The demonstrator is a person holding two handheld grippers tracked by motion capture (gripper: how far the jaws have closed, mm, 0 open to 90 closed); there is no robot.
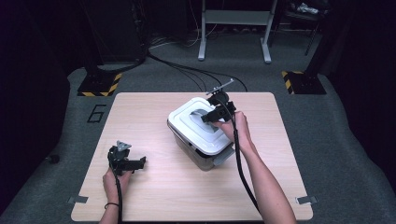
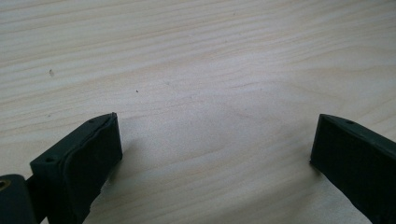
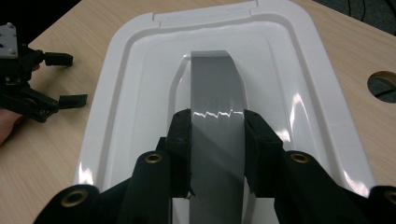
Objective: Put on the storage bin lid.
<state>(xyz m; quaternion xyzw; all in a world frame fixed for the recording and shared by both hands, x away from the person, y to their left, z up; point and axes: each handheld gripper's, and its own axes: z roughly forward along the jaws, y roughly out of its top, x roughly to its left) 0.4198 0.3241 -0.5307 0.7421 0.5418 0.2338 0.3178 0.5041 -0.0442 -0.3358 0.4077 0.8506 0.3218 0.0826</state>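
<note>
The right tool (image 1: 211,116) is down on the storage box (image 1: 201,133), its two black jaws closed tight on the grey handle (image 3: 217,112) that runs along the middle of the white lid (image 3: 140,93). The right gripper view looks straight along that handle: a flat, smooth grey strap, matte against the glossy lid, arching out of a sunken recess with a pad pressed to each of its edges. The lid itself is a rounded rectangle with stepped ridges around the rim, bright reflections on its right side and a small tab at its far end. From the high view the box sits a little right of the middle of the light wooden table (image 1: 154,186), turned at an angle to the table's edges, its body a clear greyish tub under the white lid, with a grey latch (image 1: 223,157) showing at the near corner. The person's right hand (image 1: 236,128) wraps the tool just over the box's right side, cable trailing back along the forearm.

Over on the near left of the table, well apart from the box, the left tool (image 1: 140,162) rests low in the left hand (image 1: 114,179). Its jaws stand wide open with nothing but bare wood grain between them.
</note>
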